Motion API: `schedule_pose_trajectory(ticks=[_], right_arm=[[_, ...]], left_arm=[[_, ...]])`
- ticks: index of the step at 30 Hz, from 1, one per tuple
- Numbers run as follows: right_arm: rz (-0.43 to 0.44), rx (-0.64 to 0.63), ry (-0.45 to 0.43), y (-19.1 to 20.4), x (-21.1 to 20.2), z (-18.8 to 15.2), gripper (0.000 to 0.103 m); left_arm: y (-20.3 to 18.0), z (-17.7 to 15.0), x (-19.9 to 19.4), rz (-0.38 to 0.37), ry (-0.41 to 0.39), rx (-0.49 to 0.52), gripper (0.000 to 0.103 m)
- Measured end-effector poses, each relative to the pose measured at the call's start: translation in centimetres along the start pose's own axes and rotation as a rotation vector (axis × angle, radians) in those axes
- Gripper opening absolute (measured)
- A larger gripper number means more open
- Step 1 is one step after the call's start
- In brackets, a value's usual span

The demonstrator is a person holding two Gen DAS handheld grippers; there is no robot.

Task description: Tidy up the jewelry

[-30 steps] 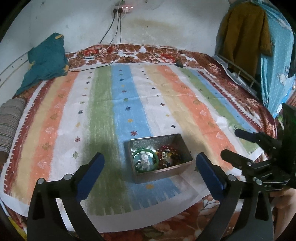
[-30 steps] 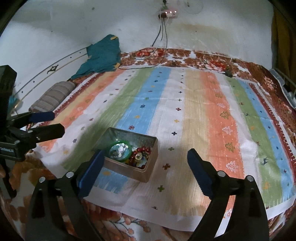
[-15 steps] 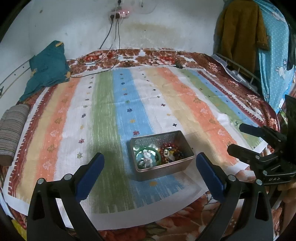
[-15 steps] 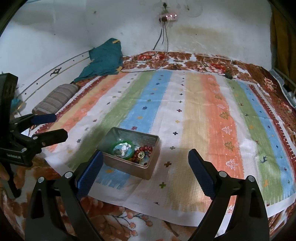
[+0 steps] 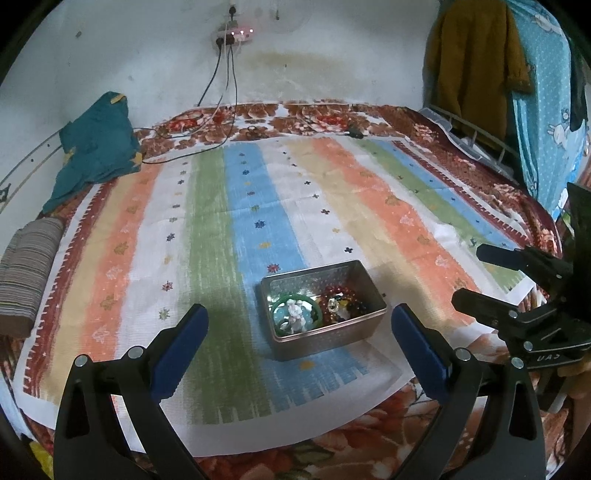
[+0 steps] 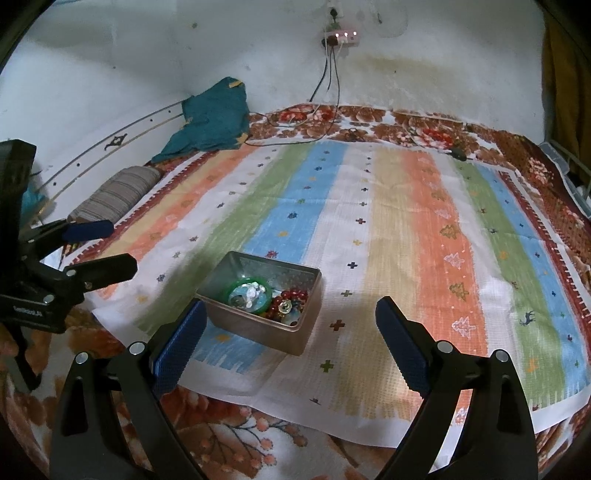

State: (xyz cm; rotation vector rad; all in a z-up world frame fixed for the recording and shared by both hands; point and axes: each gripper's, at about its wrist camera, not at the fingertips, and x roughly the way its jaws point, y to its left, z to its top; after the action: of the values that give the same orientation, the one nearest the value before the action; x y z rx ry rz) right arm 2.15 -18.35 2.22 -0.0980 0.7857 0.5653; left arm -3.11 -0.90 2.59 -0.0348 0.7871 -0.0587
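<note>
Hovering low over the near edge of the bed, the left gripper has its two black arms with blue-padded fingers spread wide apart and nothing between them. The right gripper is likewise wide open and empty, its blue pads well apart above the cloth. Each shows in the other's view: the right one at the right edge of the left wrist view, the left one at the left edge of the right wrist view, both clear of the tin.

Beneath them lies an orange-and-brown floral blanket, and over it a white woven cloth with green, blue, beige and orange stripes. Near the front edge of that cloth, on the blue stripe, sits an open rectangular silver metal tin. It stands just beyond the fingertips of both grippers, not touched by either. Inside, on the tin's left side, is a round green bangle with small white pieces in its ring; beside it, on the right side, is a heap of red and dark beads with a small pale ornament among them.

Farther off, at the left edge of the bed, lies a grey striped bolster, and beyond it a crumpled teal cloth against the white wall. Black cables hang from a wall socket with red lights down to the bedhead. A mustard garment and a blue dotted cloth hang at far right.
</note>
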Motion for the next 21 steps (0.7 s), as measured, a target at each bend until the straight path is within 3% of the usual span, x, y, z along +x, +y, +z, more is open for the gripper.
schedule_pose_trajectory(ticks=[21], right_arm=[[0.009,0.004,0.002,0.02,-0.33,-0.31,0.093]], left_arm=[[-0.08,0.06,-0.01,0.044,0.005,0.012,0.097]])
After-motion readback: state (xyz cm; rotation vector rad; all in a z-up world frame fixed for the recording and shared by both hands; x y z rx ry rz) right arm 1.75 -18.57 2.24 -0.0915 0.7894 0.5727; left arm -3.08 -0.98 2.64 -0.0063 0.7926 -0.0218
